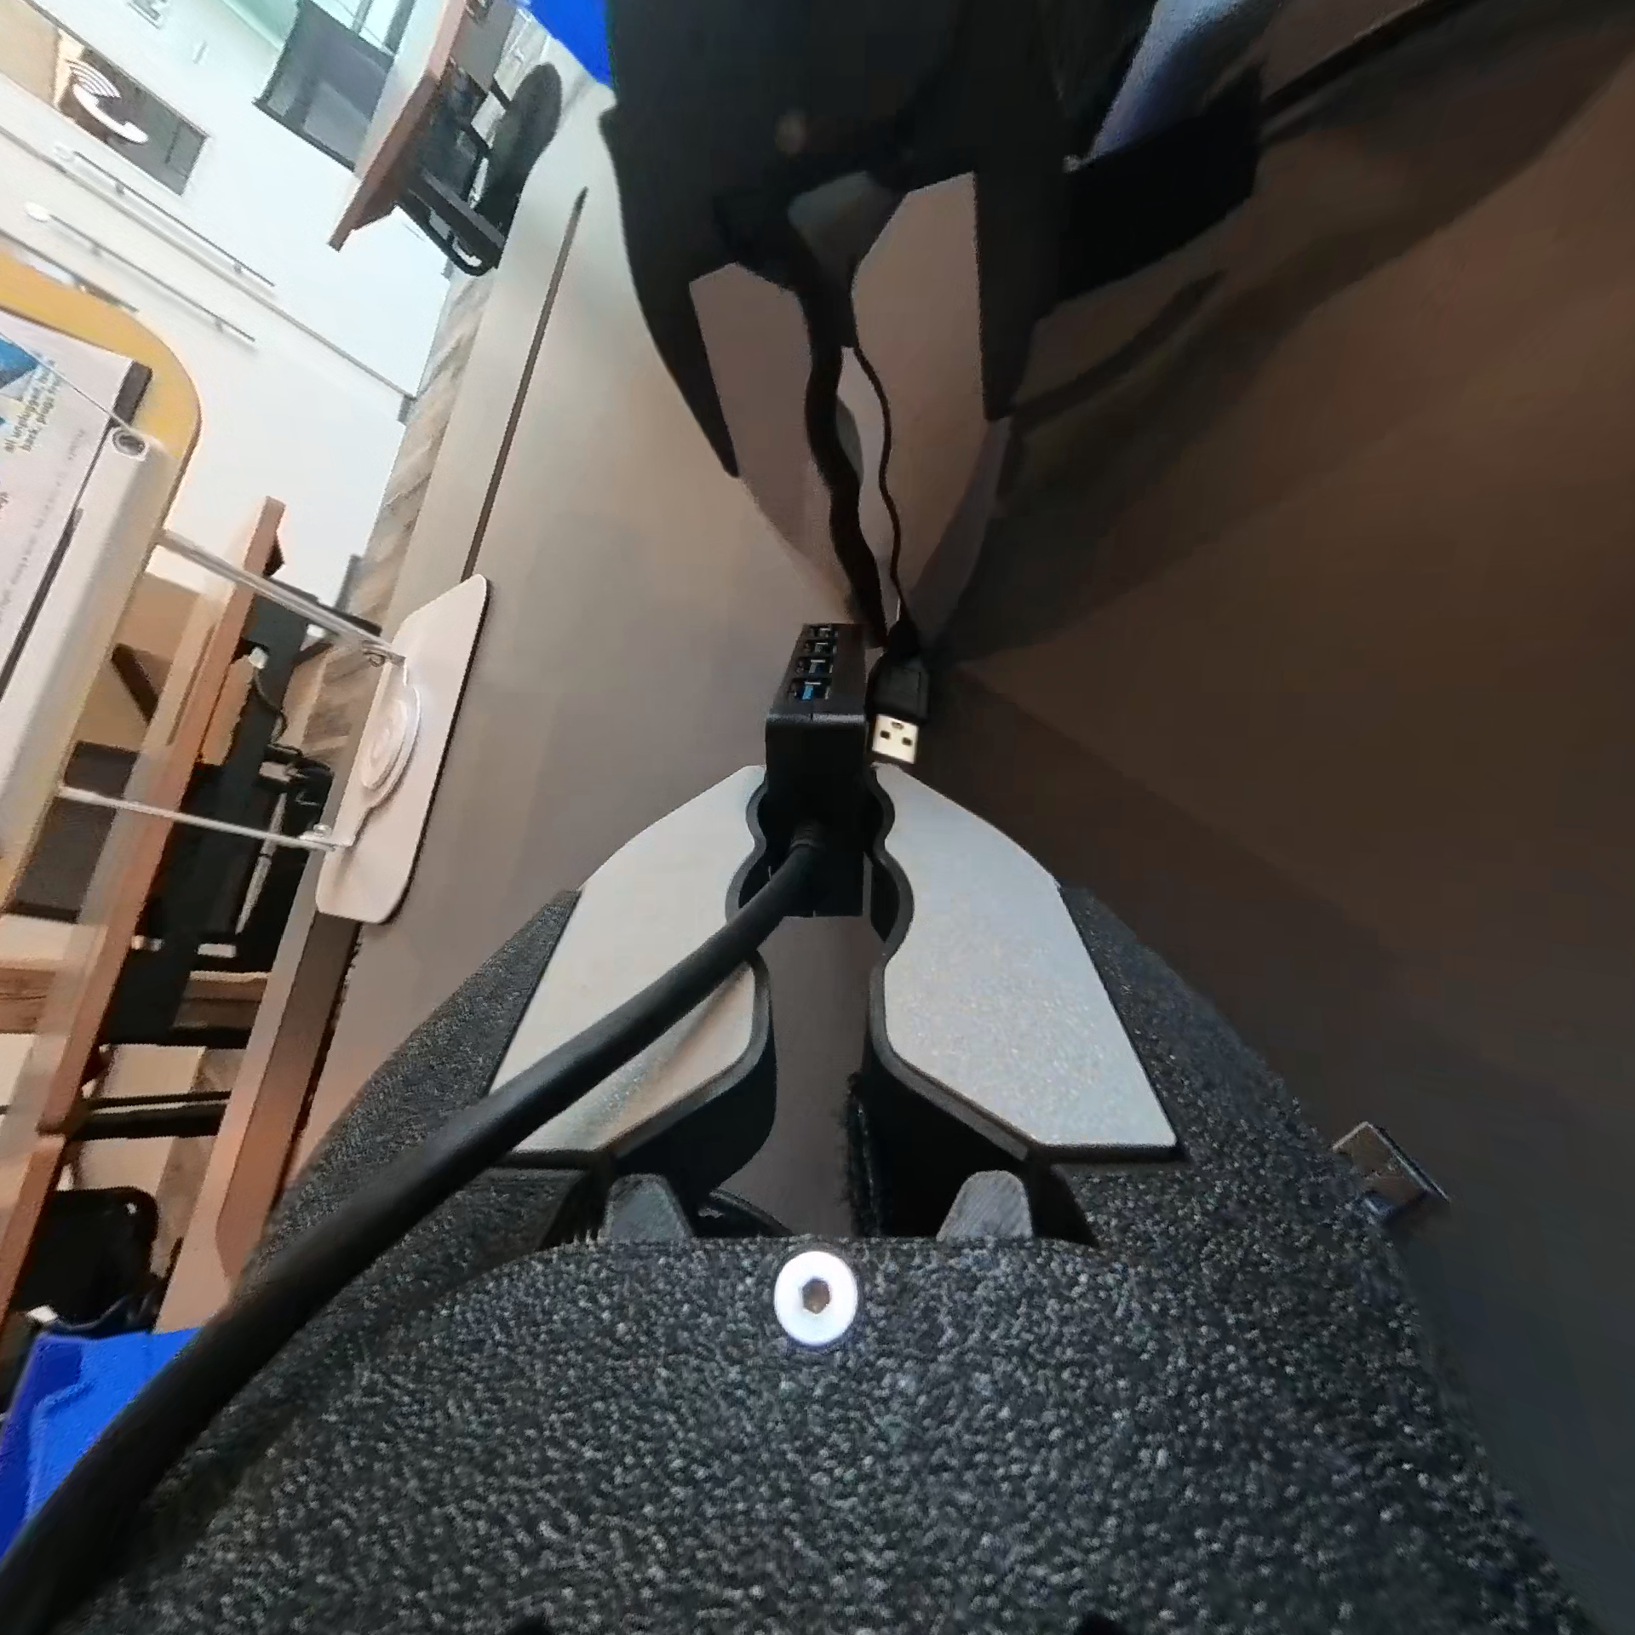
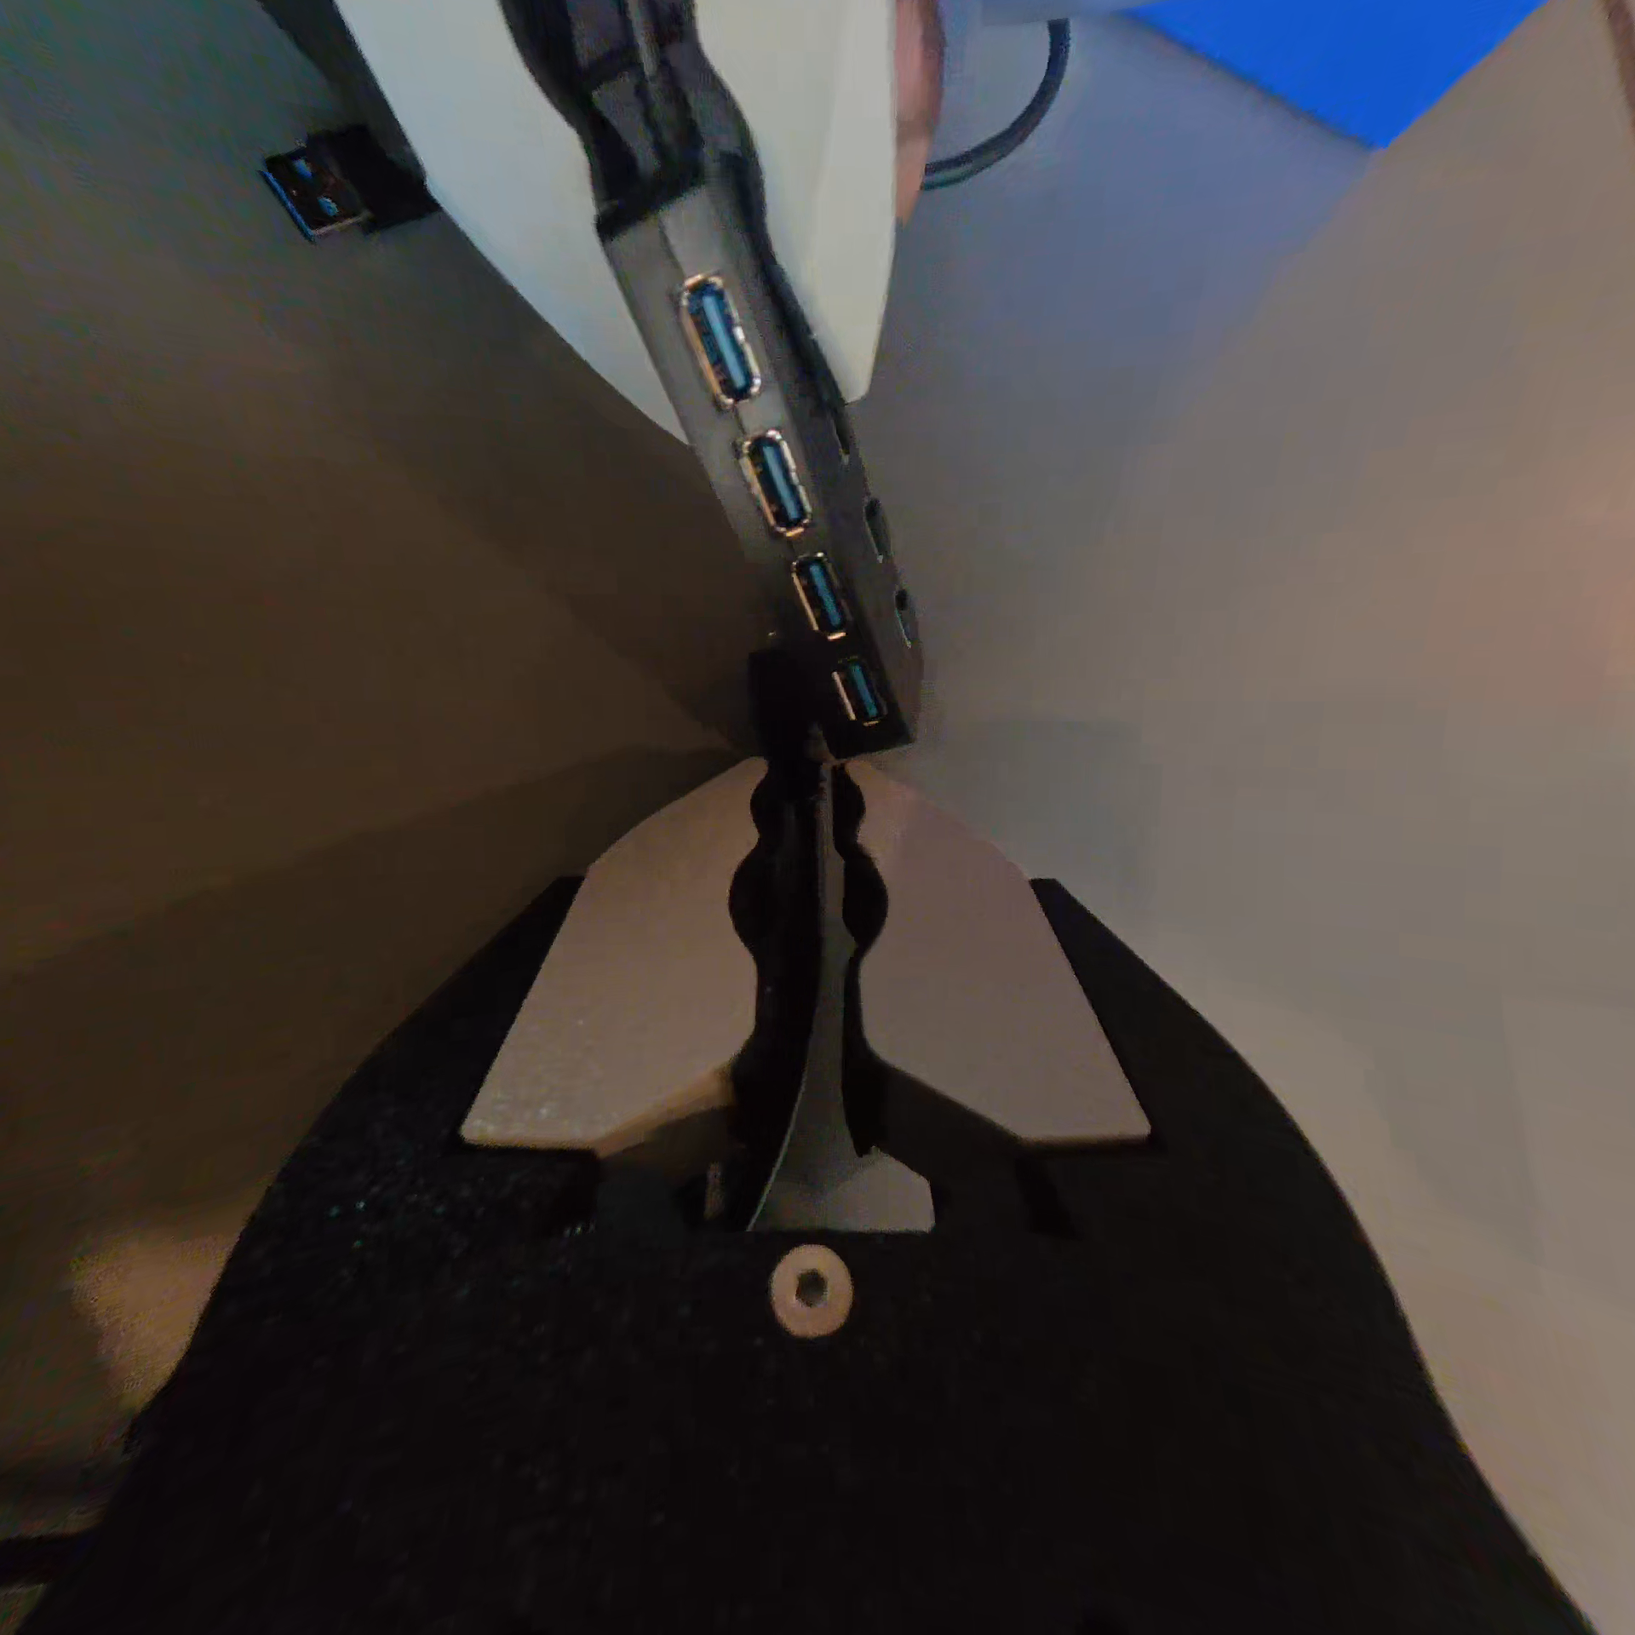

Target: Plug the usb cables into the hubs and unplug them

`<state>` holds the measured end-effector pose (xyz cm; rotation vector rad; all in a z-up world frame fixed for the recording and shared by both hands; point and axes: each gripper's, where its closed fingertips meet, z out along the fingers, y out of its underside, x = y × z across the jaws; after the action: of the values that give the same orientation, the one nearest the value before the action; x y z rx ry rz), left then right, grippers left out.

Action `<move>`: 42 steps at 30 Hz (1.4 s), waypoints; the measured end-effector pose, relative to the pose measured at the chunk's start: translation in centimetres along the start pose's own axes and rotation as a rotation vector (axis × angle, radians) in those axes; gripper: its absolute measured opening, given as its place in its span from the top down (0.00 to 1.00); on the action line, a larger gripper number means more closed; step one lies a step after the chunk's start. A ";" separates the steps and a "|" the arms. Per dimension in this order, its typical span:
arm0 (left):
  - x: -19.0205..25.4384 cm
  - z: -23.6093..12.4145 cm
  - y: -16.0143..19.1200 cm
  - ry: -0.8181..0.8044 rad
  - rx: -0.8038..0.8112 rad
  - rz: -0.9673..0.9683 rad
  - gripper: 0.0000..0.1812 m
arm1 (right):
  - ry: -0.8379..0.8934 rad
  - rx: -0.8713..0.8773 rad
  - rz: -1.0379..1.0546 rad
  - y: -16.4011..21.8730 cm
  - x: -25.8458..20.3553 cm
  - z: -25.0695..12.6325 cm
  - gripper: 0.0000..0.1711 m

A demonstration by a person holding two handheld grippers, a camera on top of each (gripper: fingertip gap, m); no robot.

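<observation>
We saw our left gripper (image 1: 816,849) clamped on the near end of a black rectangular USB hub (image 1: 816,708) with blue ports. A black USB cable plug with a silver tip (image 1: 901,708) lay just beside it on the brown worktop (image 1: 1283,796), the right gripper (image 1: 863,442) above.

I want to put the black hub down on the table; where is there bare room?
Bare brown table lies between the black hub and the white flat stand base. It is crowded beside the hub, around the loose USB plug and its thin black cables.
</observation>
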<state>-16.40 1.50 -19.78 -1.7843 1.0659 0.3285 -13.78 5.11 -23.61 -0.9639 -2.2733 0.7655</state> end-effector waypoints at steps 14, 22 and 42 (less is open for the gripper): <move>-4.0 -0.1 2.6 -0.287 -0.105 -0.015 0.90 | -0.034 -0.057 -0.023 0.2 0.4 0.3 0.96; -5.6 -0.5 2.2 -0.270 0.106 -0.473 0.88 | -0.056 0.149 0.204 -1.0 1.3 -2.3 0.96; -18.9 -17.4 6.6 -0.244 -0.273 -1.006 0.90 | 0.036 0.359 0.346 0.0 2.8 -7.2 0.96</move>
<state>-36.54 -4.40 -3.59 -2.2114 -0.1239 0.0542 -10.60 9.29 -17.98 -1.1928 -1.8675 1.2413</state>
